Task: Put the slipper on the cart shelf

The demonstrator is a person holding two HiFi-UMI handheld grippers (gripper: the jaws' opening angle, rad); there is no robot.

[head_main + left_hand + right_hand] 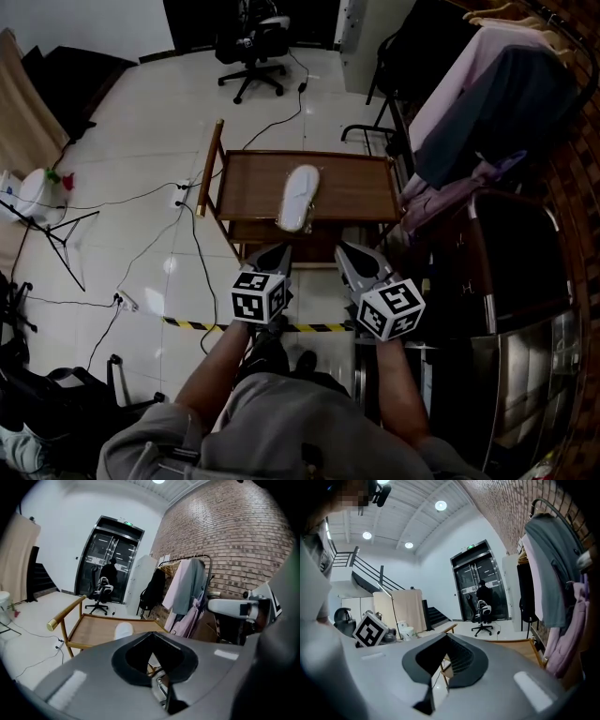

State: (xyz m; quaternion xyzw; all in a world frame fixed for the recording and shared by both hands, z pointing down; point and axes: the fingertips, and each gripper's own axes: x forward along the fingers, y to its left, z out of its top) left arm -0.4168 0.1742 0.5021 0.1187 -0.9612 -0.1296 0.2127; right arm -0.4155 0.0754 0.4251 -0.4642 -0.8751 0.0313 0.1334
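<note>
A white slipper [298, 197] lies on the top shelf of a wooden cart [356, 178], toe toward the cart's near edge. In the left gripper view the slipper [123, 631] shows just beyond the jaws. My left gripper [272, 255] hangs short of the cart's near edge, jaws together and holding nothing. My right gripper [352, 257] sits beside it, to the right, also shut and empty. Both point toward the cart. The left gripper [152, 641] and the right gripper [447, 644] each show their jaws closed in their own views.
The cart's gold-tipped handle [211, 169] is on its left side. A clothes rack [487, 103] with hanging garments crowds the right. Cables and a power strip [183, 195] lie on the floor at left. Yellow-black tape [202, 324] crosses the floor. An office chair [251, 52] stands far back.
</note>
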